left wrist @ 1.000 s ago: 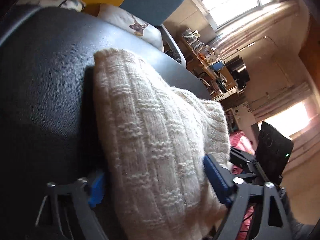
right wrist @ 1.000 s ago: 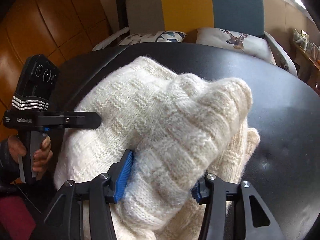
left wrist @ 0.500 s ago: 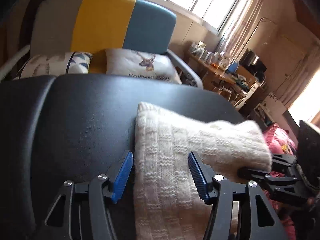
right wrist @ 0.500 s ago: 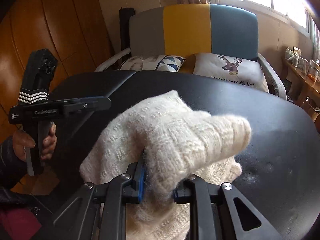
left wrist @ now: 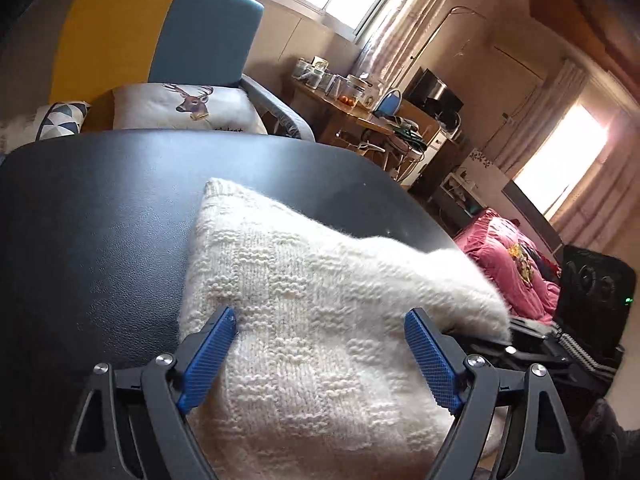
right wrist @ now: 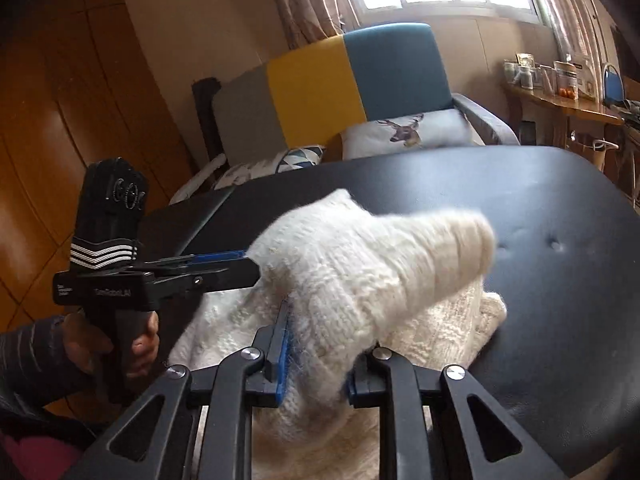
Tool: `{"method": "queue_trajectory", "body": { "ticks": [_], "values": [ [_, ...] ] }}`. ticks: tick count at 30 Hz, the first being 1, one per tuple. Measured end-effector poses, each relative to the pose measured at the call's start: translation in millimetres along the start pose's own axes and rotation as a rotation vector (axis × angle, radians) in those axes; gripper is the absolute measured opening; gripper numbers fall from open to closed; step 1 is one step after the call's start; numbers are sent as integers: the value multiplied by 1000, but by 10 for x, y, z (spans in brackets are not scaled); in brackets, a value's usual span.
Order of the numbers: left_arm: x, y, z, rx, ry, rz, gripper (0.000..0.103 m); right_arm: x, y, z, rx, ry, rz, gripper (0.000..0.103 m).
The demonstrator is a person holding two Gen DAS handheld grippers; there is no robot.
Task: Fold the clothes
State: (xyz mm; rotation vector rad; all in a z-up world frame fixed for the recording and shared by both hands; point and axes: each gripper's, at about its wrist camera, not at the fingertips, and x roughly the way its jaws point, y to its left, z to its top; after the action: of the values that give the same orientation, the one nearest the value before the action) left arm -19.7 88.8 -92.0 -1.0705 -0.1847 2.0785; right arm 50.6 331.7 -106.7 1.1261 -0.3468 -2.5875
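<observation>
A cream knitted sweater (left wrist: pixel 320 312) lies bunched on a black padded table (left wrist: pixel 100 208). My left gripper (left wrist: pixel 320 352) is open, its blue-padded jaws wide apart on either side of the sweater's near part. My right gripper (right wrist: pixel 316 356) is shut on a thick fold of the sweater (right wrist: pixel 360 272) and holds it raised off the table (right wrist: pixel 540 208). In the right wrist view the left gripper (right wrist: pixel 240 264) shows at the left, touching the sweater's edge. In the left wrist view the right gripper's body (left wrist: pixel 560 344) shows at the right behind the sweater.
A grey, yellow and blue armchair (right wrist: pixel 340 80) with a deer cushion (left wrist: pixel 188 108) stands behind the table. A cluttered wooden side table (left wrist: pixel 360 116) is at the right. A pink cloth (left wrist: pixel 508 256) lies beyond the table's right edge. Wooden panelling (right wrist: pixel 60 120) is at the left.
My right gripper closed on a fold of the sweater and lifted it. My left gripper stayed open over the sweater, drew back and turned level.
</observation>
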Motion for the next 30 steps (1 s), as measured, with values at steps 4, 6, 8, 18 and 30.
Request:
{"method": "queue_trajectory", "body": {
  "ticks": [4, 6, 8, 18, 30],
  "values": [
    [75, -207, -189, 116, 26, 82, 87, 168, -617, -218, 350, 4, 252, 28],
    [-1, -251, -224, 112, 7, 82, 87, 145, -708, -234, 411, 14, 307, 31],
    [-102, -257, -232, 88, -23, 57, 87, 125, -797, -226, 461, 14, 349, 31],
    [-134, -544, -316, 151, -6, -123, 87, 278, -704, 259, 297, 30, 86, 18],
    [-117, -629, -319, 100, 95, -295, 87, 216, -1013, 78, 262, -11, 61, 25]
  ]
}}
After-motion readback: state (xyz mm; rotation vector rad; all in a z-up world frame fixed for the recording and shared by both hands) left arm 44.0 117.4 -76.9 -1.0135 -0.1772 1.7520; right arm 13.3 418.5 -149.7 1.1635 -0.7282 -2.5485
